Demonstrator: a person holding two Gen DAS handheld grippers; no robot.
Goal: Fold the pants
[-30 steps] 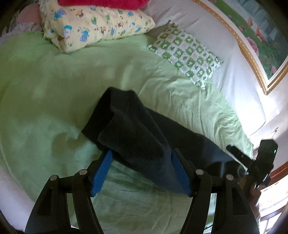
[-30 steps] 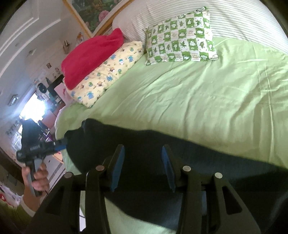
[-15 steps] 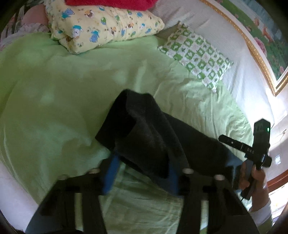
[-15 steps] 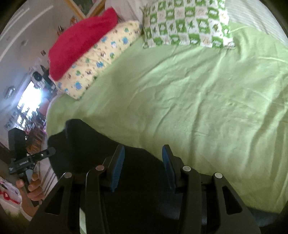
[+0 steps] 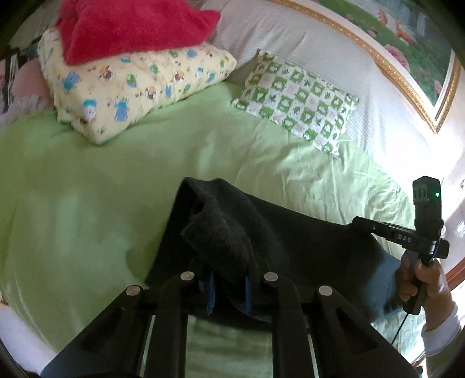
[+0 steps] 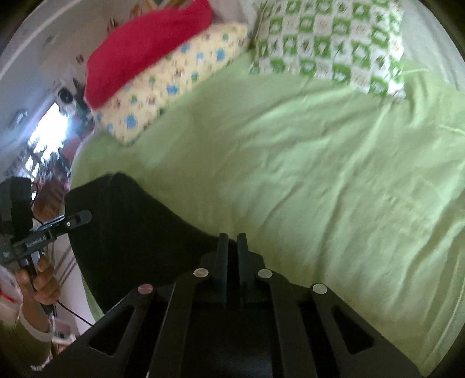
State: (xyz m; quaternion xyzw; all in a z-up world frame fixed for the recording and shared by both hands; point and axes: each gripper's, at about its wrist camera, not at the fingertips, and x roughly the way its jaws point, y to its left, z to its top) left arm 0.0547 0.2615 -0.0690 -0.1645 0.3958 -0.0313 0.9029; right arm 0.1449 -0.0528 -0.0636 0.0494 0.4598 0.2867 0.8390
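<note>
On the bed (image 5: 87, 186) my left gripper (image 5: 228, 288) is closing on the pants (image 5: 261, 232) hem; the right gripper (image 6: 232, 241) pinches their other edge. Pants lie near the front edge, folding barely begun, I judge.

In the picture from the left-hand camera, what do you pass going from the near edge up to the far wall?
Left tongs closing on the dark pants → green bedsheet → cartoon-print pillow → red blanket.
</note>
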